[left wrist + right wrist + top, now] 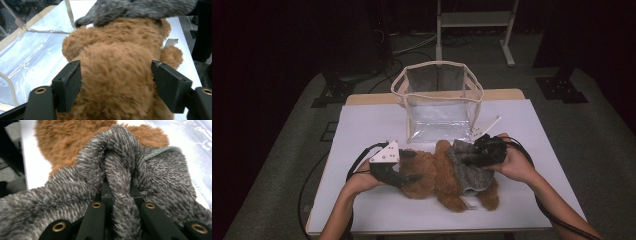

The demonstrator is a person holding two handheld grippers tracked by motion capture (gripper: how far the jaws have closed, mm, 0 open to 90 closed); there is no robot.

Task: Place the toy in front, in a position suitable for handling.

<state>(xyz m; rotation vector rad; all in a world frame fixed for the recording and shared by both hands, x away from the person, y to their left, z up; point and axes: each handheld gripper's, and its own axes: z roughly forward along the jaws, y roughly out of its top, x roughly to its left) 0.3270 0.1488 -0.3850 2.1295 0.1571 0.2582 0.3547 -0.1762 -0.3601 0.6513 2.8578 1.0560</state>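
A brown teddy bear lies across the white table, with a grey fuzzy garment over its right-hand part. My left gripper comes in from the left. In the left gripper view the left gripper has its jaws apart on either side of the bear's brown body, the fur brushing both pads. My right gripper rests on top of the garment. In the right gripper view the right gripper is shut on a raised fold of the grey garment, with brown fur beyond it.
A clear plastic bag with cream trim stands open just behind the bear, and its wall lies close on the left in the left gripper view. A white metal stand rises beyond the table. Cables trail from both grippers.
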